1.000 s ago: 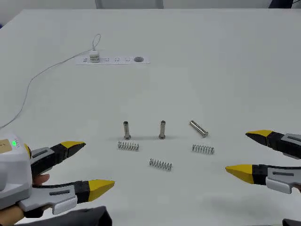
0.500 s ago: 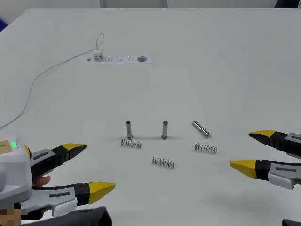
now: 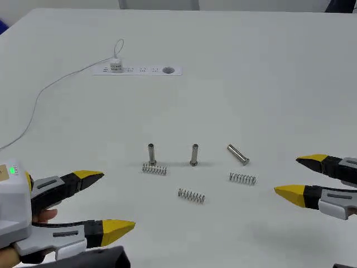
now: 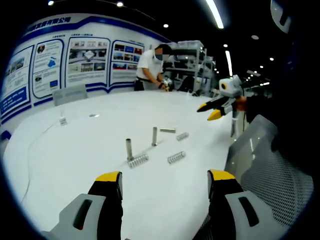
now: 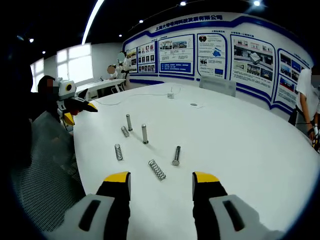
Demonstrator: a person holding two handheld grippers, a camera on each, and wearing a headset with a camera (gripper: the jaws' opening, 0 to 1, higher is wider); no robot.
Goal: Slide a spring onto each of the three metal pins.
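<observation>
1. Upright at mid-surface: left pin (image 3: pixel 151 154) and middle pin (image 3: pixel 194 154). On its side to their right: third pin (image 3: pixel 237 154).
2. Flat and loose: left spring (image 3: pixel 154 169) just beside the left pin's base, middle spring (image 3: pixel 191 195) nearer the person, right spring (image 3: pixel 242 178) near the third pin.
3. Flanking these, well apart: left gripper (image 3: pixel 118 200) and right gripper (image 3: pixel 286 176), jaws of both spread wide, grasping nothing.
4. White surface (image 3: pixel 268 84); at its far side, power strip (image 3: pixel 136 70) with plugged-in cable (image 3: pixel 39 97).
5. Beyond: blue-trimmed wall posters (image 5: pixel 215 50), ceiling lights (image 4: pixel 216 12), a standing person (image 4: pixel 149 70).
</observation>
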